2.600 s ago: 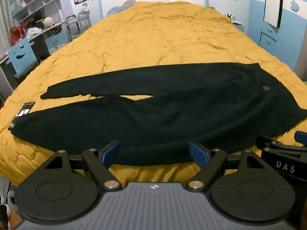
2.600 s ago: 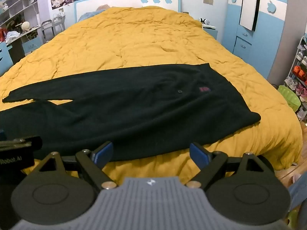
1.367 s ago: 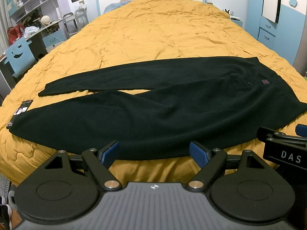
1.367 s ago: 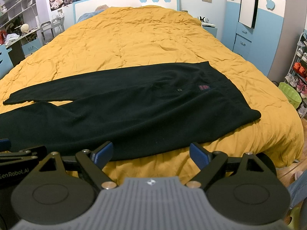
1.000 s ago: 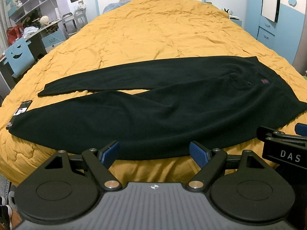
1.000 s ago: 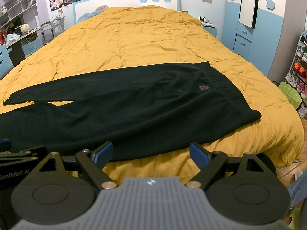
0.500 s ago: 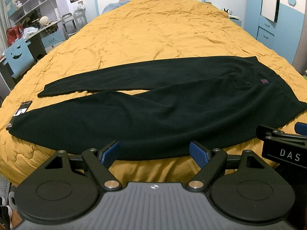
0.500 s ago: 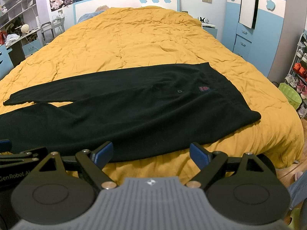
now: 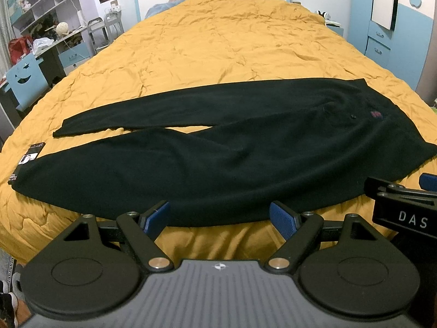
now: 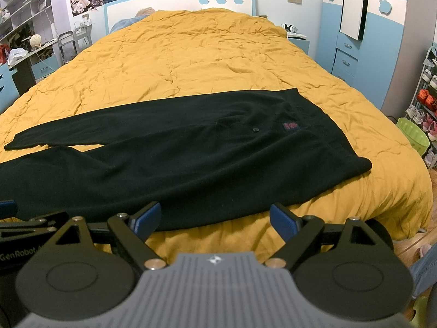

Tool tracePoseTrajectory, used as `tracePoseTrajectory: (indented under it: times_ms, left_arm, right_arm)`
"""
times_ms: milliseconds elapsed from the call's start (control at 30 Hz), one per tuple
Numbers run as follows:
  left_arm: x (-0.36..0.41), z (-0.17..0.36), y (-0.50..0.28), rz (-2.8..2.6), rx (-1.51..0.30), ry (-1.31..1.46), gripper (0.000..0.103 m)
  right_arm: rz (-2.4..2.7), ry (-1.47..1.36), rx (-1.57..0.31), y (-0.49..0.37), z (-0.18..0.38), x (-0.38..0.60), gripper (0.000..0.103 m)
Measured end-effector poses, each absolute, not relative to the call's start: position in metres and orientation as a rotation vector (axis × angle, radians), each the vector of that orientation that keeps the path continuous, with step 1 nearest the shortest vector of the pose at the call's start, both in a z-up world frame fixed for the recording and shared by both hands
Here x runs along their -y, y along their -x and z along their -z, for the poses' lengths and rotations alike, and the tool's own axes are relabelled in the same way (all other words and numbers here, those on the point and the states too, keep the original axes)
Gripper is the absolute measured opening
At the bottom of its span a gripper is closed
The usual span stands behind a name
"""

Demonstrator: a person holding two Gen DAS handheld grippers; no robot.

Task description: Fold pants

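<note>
The black pants [image 9: 232, 150] lay spread flat across the near part of the bed [image 9: 218, 49], on its yellow quilt, waistband to the right and both legs running out to the left. The legs parted a little toward their hems, with a thin wedge of quilt showing between them. A small red label [image 10: 290, 126] and a dark button [image 10: 255, 129] sat near the waistband. A black tag [image 9: 26, 161] lay on the quilt, touching the hem of the nearer leg at the far left.

The left gripper [image 9: 220, 218] hung over the near edge of the bed, its blue-padded fingers spread wide and holding nothing, just short of the nearer leg's lower edge. The right gripper [image 10: 215, 220] was likewise wide apart and empty, poised just before the seat of the pants. In the left wrist view the right gripper [image 9: 404, 199] appeared at the right edge, beside the waistband corner; in the right wrist view the left gripper [image 10: 27, 224] showed at the left edge.

Compared with the frames of half a second and a second earlier, almost nothing differed: the pants kept the same outline and both grippers held the same height and spread. Against the oldest frames, the cameras stood slightly higher, showing more quilt beyond the pants.
</note>
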State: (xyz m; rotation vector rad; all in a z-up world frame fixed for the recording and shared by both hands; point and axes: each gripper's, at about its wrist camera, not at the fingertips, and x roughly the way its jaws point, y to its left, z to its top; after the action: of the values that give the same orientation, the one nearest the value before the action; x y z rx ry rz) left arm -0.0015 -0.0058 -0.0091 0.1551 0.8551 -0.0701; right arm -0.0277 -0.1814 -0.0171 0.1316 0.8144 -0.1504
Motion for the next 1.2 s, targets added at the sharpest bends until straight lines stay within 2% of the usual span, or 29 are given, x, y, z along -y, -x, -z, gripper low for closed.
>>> tracePoseTrajectory:
  times_ms: [1200]
  left_arm:
    - [0.001,0.0164,0.003,0.081,-0.878,-0.137,0.096]
  right_arm:
    - [0.146,-0.134,-0.816,0.0282,0.0193,0.1813,0.083]
